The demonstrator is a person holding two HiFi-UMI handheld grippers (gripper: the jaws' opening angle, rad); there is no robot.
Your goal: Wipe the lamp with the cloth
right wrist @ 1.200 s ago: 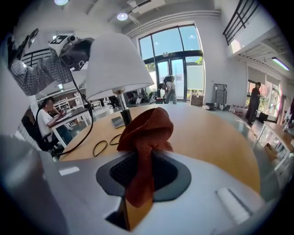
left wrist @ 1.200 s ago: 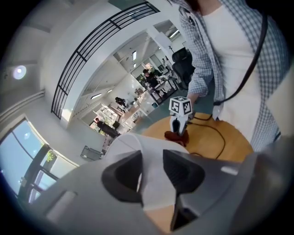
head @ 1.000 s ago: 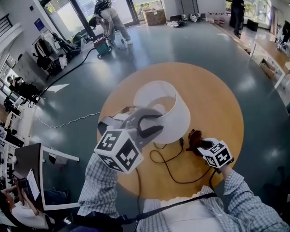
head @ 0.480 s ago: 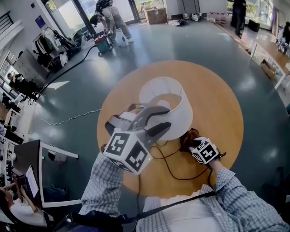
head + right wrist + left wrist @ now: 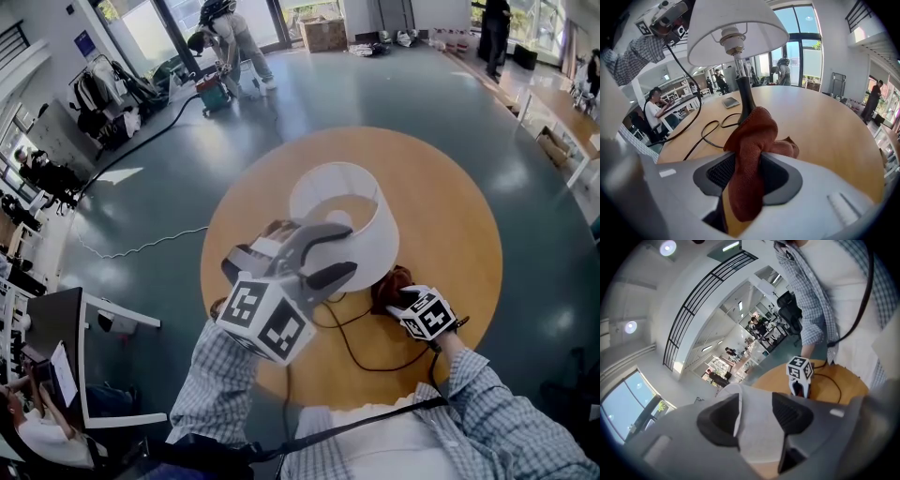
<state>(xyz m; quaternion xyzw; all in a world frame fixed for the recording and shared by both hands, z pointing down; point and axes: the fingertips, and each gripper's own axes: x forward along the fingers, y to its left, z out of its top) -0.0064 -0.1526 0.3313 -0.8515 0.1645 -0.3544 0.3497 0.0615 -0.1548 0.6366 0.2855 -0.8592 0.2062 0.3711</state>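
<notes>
The lamp stands on the round wooden table [image 5: 450, 206], its white shade [image 5: 342, 216] seen from above and its dark stem [image 5: 743, 91] rising under the shade [image 5: 736, 23]. My left gripper [image 5: 345, 251] straddles the shade's near rim [image 5: 740, 427]. Its jaws have just been opening, with the shade wall loose between them. The rust-brown cloth [image 5: 750, 140] lies bunched on the table at the lamp's foot. It drapes between the fingers of my right gripper [image 5: 743, 176], whose jaws have just been opening, leaving a gap beside the cloth [image 5: 389, 281].
The lamp's black cord [image 5: 352, 347] loops over the table between my arms and the lamp. A flat dark device [image 5: 731, 102] lies beyond the stem. The table's near edge is close to my body. A person [image 5: 225, 37] works on the floor far behind.
The right gripper moved left and down with the cloth to the lamp's foot. The shade went from tilted to nearly level. The left gripper shifted slightly right with it.
</notes>
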